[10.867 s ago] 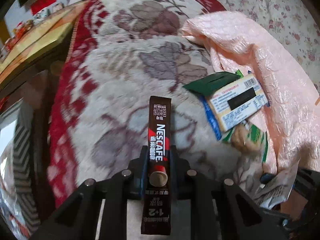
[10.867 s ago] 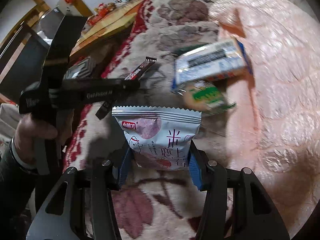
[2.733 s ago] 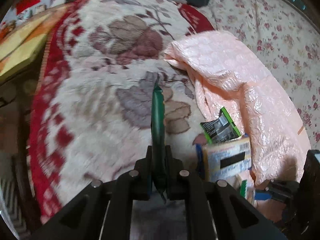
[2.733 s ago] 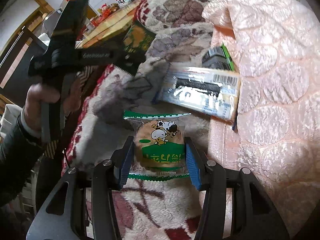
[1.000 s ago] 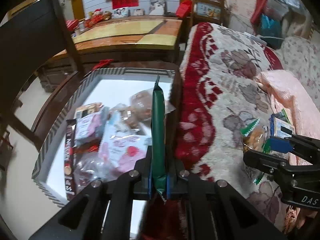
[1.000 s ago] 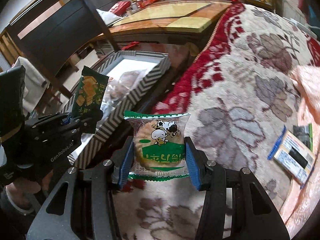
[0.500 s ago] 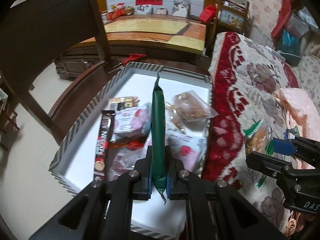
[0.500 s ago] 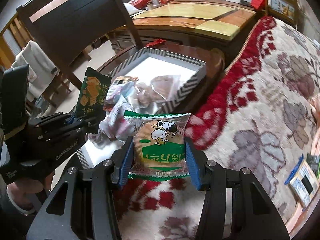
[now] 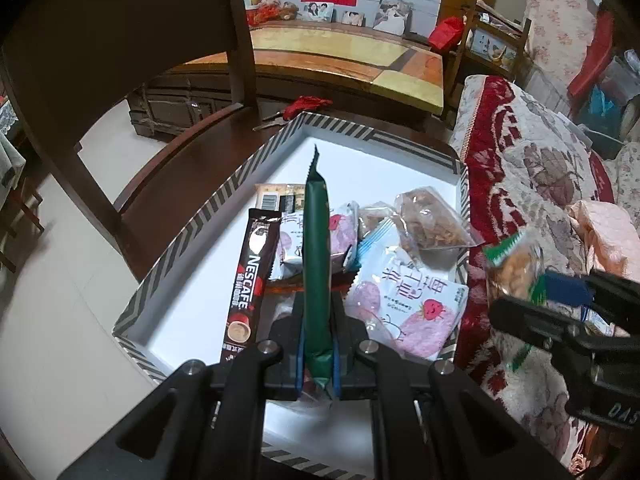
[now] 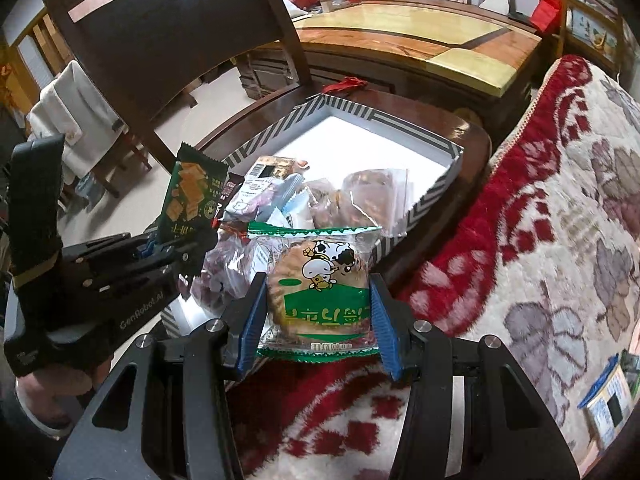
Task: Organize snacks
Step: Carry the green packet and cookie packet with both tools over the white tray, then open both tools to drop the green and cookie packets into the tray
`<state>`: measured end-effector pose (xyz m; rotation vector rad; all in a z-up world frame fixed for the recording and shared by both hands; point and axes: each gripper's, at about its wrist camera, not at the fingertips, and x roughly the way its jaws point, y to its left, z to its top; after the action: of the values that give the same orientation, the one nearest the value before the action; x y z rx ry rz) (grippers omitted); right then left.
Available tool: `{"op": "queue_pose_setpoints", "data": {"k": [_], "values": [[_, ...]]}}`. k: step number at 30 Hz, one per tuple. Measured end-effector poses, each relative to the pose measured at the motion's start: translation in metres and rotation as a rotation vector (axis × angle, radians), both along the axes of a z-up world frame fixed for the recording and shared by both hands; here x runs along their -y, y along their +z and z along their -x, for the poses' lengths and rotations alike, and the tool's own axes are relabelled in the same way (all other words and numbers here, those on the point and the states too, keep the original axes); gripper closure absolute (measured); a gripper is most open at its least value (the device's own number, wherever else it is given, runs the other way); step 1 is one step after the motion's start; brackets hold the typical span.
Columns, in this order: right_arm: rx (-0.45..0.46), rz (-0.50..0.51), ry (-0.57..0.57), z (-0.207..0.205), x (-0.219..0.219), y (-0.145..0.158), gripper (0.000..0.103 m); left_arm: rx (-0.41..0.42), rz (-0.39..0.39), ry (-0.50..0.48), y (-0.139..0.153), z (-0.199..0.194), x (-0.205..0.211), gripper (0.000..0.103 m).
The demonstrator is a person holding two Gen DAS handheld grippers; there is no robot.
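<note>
Item, held: dark green foil cracker packet, seen edge-on from the left wrist, standing up out of the left gripper, whose blue-padded jaws are fully closed on its lower end. From the right wrist the same packet shows its printed face with golden square crackers, upright above the left gripper.

Item, held: clear round biscuit packet with green band and cartoon cow, clamped by its two sides between the blue pads of the right gripper, jaws partly apart to the packet's width. In the left wrist view this packet sits at the tip of the right gripper, right of the left claw.

Container: shallow white box with black-and-white striped rim, directly beneath and ahead of the left claw; ahead and left of the right claw.

Contents, left claw as reference: brown Nescafé coffee stick just left; white-and-pink sachet with strawberry print just right; clear bag of brown snacks ahead right; more small wrappers piled between.

Surroundings: red-and-cream floral blanket right of and below the right claw, bearing a blue-edged white box at far right; dark wooden chair left and ahead, supporting the box; a person's hand grips the left gripper's handle.
</note>
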<state>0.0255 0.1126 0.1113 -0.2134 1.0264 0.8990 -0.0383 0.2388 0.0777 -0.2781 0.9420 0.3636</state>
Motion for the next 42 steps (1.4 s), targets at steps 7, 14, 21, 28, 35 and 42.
{"op": "queue_pose_setpoints", "data": {"k": [7,14,21,28,35,42], "values": [[-0.010,0.023,0.006,-0.017,-0.021,-0.007,0.055,-0.018,0.004,0.010,-0.006,-0.005,-0.004,0.092],[-0.002,0.059,0.031,-0.031,-0.047,-0.019,0.055,-0.024,0.003,0.017,-0.010,-0.010,-0.008,0.092],[-0.009,0.071,0.067,-0.037,-0.074,-0.031,0.055,-0.031,0.002,0.034,-0.014,-0.014,-0.015,0.092],[-0.064,0.007,0.044,-0.038,-0.071,-0.035,0.053,-0.041,0.012,0.056,-0.018,-0.016,-0.018,0.078],[-0.056,-0.034,0.016,-0.037,-0.062,-0.025,0.051,-0.004,0.008,0.086,-0.010,-0.009,-0.021,0.035],[-0.032,-0.084,-0.020,-0.025,-0.035,-0.006,0.051,0.014,-0.045,0.075,0.002,-0.007,-0.010,0.030]]}}
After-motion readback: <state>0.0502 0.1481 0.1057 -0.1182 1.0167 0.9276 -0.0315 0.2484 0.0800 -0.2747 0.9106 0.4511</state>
